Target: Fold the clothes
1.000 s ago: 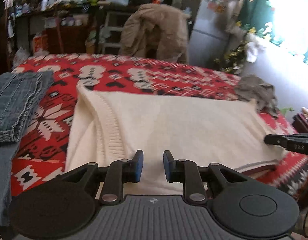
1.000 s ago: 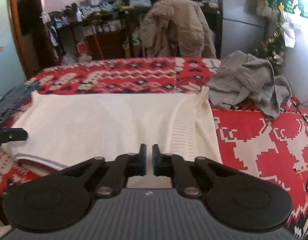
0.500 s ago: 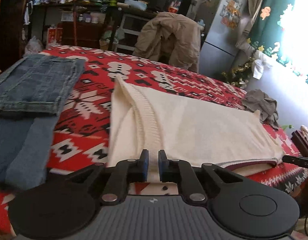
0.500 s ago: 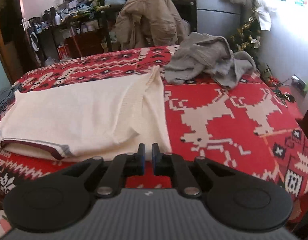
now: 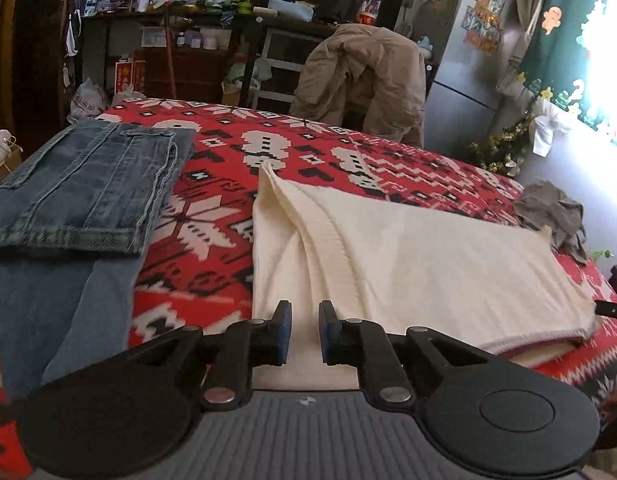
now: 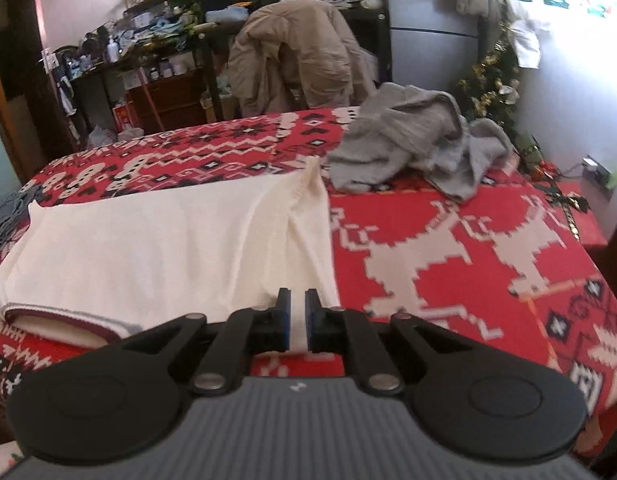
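sweater (image 5: 420, 264): cream knit, spread flat across the middle of both frames on the blanket (image 5: 228, 208). Both sleeves look folded in over the body, the ribbed seams running away from you. Hem with a dark stripe lies along the near edge, lower right in the left view, lower left in the right view.

left gripper (image 5: 304, 330): bottom centre of its frame, at the sweater's near left corner. Your jaws have just closed most of the way; a narrow gap shows, with cream cloth in it. Whether the pads truly bite, you cannot tell from this.

right gripper (image 6: 297, 322): bottom centre of its frame, pinching the near right corner. A strip of cream knit sits between the pads, jaws nearly together.

why so: you hold one near corner per hand, likely to lift the near edge and carry it over toward the far edge evenly.

stage: sleeves in, body fold not yet made, by my reading.

risk: a loose left hold may drop its corner and skew the fold.

jeans (image 5: 84, 184): folded, left side of the left view, well apart from the sweater.

grey top (image 6: 420, 140): crumpled heap, upper right of the right view, just beyond the sweater's far corner; probably waiting.

jacket (image 6: 300, 56): draped over a chair beyond the blanket.
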Motion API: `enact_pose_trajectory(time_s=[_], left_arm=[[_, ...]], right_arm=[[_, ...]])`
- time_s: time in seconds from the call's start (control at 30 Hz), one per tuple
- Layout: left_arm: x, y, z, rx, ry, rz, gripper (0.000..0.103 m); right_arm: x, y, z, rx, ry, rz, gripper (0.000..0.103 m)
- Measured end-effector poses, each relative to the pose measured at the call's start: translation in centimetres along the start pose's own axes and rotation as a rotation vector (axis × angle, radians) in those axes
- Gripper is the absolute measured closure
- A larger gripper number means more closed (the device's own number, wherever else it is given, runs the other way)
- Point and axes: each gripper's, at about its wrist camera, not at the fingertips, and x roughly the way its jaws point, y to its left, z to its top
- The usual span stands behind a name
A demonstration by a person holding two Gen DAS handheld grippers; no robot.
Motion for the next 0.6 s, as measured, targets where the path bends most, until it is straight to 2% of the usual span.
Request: enact_pose_trajectory(time_s=[0.13, 0.23, 0.33, 0.47, 0.6], left_arm=[[0.6, 0.1, 1.2, -0.013, -0.023, 0.010, 0.090], [0.4, -0.1, 2.1, -0.024, -0.049, 0.009, 0.090], [0.7, -1.8, 2.9, 0.033, -0.066, -0.018, 0.090], [2.7, -3.8, 3.2, 0.097, -0.032, -0.042, 0.090], [4.7, -4.3, 3.0, 0.142, 0.003, -0.018, 0.090]], right_arm=[[1.1, 0.9, 1.4, 0.001, -0.015, 0.004, 0.097], [1.3, 2.3, 2.2, -0.033, -0.029, 0.042, 0.096], [1.8, 4.6, 2.8, -0.086, -0.027, 0.101, 0.096], [3.7, 8.0, 3.2, -0.169, -0.001, 0.135, 0.096], [5.4, 9.4, 3.1, -0.171, 0.030, 0.156, 0.096]])
